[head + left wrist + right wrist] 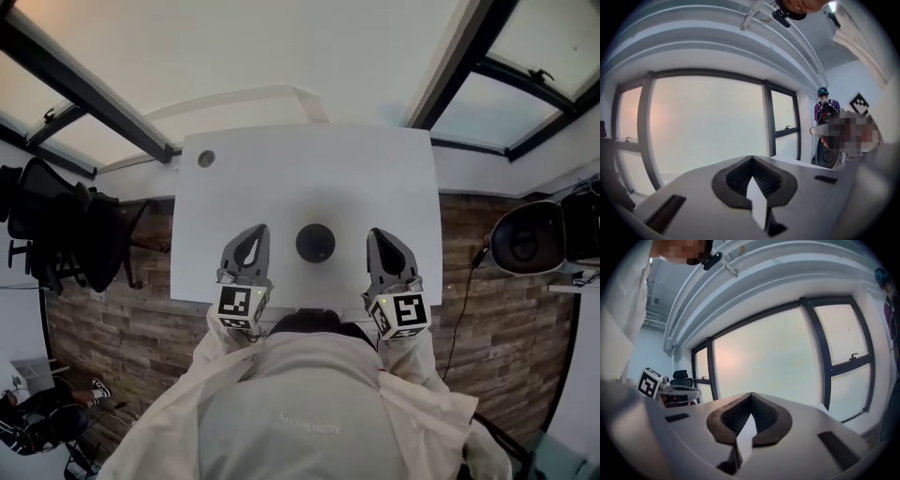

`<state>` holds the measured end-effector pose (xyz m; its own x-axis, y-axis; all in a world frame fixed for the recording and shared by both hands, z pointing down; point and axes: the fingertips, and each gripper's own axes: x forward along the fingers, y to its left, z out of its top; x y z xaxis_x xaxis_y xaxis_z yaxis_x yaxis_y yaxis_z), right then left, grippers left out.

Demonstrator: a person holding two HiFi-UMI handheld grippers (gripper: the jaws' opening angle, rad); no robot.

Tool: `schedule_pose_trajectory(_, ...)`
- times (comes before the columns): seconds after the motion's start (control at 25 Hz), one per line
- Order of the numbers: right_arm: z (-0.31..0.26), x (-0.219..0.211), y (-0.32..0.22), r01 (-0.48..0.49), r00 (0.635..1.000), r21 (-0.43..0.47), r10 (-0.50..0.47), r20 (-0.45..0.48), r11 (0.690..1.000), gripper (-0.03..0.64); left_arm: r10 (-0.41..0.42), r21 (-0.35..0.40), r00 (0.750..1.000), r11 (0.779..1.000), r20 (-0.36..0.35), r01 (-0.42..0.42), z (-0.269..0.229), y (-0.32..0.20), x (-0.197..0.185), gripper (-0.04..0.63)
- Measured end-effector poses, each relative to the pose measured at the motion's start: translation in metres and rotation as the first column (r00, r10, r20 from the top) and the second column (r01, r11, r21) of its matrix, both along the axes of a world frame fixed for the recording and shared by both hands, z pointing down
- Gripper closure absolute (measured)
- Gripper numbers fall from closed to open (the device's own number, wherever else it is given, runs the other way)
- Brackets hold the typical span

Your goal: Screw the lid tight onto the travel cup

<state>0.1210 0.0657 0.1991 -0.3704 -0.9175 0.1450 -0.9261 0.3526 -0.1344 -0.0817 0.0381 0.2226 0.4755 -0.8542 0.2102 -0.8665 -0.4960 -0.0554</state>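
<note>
1. left gripper (751, 157): one, a grey two-jaw tool with dark ribbed pads. jaws were closed tip to tip with nothing between them. it pointed nearly level at a pale window (703, 126) with dark frames.
2. right gripper (751, 393): one, of the same grey make. jaws were likewise closed and empty, and faced the same run of window.
3. marker cubes: two, white with black square patterns, one on the rear of each tool, left (242, 305) and right (408, 309). both were held close in front of the person's chest in the head view.
4. travel cup (315, 243): one, dark and round, seen from straight above. it stood on the table between the two sets of closed jaws, apart from both. lid and body could not be told apart from this angle.
5. table (309, 169): one, white and rectangular. the cup stood near its near edge.
6. grommet (206, 158): one, small, grey and round, in the table's far left corner.
7. office chair (56, 225): one, black, left of the table on the wood-patterned floor.
8. jacket (300, 412): one, pale, on the person holding the tools, filling the bottom of the head view.
</note>
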Motion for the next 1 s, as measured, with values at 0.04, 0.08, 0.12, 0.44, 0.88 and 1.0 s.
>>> schedule_pose_trajectory(0.04,-0.005,0.003,-0.001,-0.008,1.0,0.008,0.008,-0.015,1.0,0.595,-0.015,0.012,1.0,1.0,0.005,0.015,-0.008,-0.003,0.0,0.588)
schedule_pose_trajectory(0.08,-0.011,0.005,-0.003,-0.017,0.999,0.015,0.018,-0.033,1.0,0.597,-0.027,0.028,1.0,0.999,0.013,0.027,-0.014,-0.007,-0.001,0.588)
schedule_pose_trajectory(0.12,-0.015,0.007,-0.006,-0.031,0.998,0.019,0.032,-0.057,0.999,0.597,-0.041,0.045,0.999,0.998,0.026,0.04,-0.019,-0.011,-0.003,0.588)
schedule_pose_trajectory(0.44,-0.034,0.011,-0.007,-0.083,0.993,0.028,0.085,-0.078,0.996,0.597,-0.032,0.077,0.999,0.996,-0.009,0.032,-0.05,-0.012,-0.004,0.588)
schedule_pose_trajectory(0.88,-0.032,0.005,-0.011,-0.092,0.992,-0.002,0.092,-0.088,0.996,0.597,-0.011,0.073,1.0,0.997,0.016,0.01,-0.05,-0.014,0.004,0.588)
schedule_pose_trajectory(1.0,-0.03,0.007,-0.012,-0.089,0.993,-0.007,0.088,-0.081,0.996,0.597,-0.007,0.066,1.0,0.998,0.016,0.006,-0.047,-0.013,0.007,0.588)
